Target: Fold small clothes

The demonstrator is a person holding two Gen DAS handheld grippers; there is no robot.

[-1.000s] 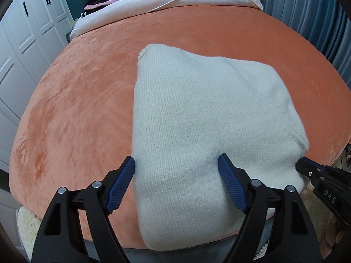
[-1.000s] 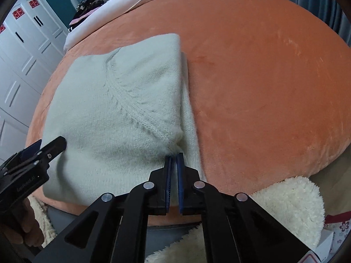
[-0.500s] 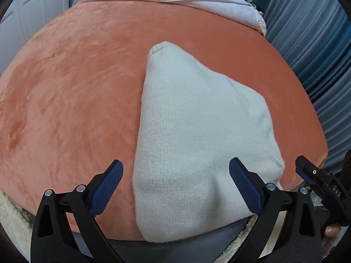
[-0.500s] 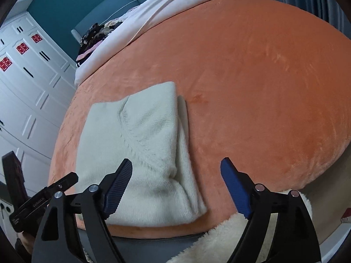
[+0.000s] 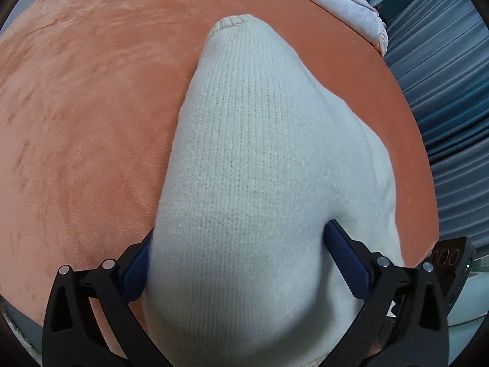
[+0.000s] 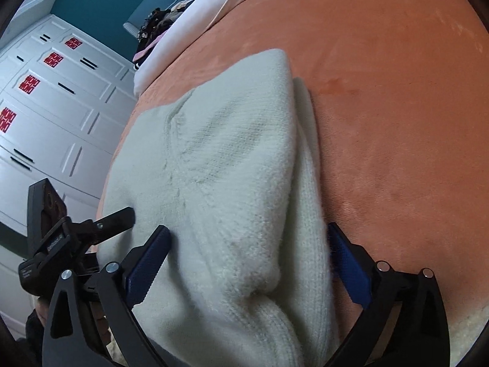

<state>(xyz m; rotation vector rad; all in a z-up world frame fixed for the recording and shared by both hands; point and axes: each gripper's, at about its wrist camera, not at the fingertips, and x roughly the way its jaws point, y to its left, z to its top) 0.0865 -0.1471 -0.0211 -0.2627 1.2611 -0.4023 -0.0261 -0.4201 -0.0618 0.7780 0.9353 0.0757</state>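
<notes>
Both sets of tongs have come forward since half a second ago, so that the one folded sweater (image 5: 259, 202) now sits between each pair of fingers instead of ahead of them. One cream knit sweater lies folded on the orange blanket (image 5: 79, 116) of the bed, near its front edge, with its near end hanging toward the cameras.

Left tongs (image 5: 241, 263) are spread wide, one blue pad on each side of the sweater's left part; the left pad is partly hidden by the knit, and whether either pad presses the cloth I cannot tell. Right tongs (image 6: 247, 263) are also spread wide, straddling the right part of the sweater, where the folded upper layer lies over a ribbed lower layer. Its left pad rests on or just beside the knit, its right pad just beside the ribbed edge over the blanket. Neither pair has closed on anything.

In the right wrist view the left tongs show at the lower left, one black finger (image 6: 117, 217) reaching onto the sweater. One white wardrobe (image 6: 52, 104) with four red paper marks stands at the left. One white quilt (image 6: 214, 3) lies at the far end of the bed, with a heap of dark clothes (image 6: 159, 24) beyond it.
</notes>
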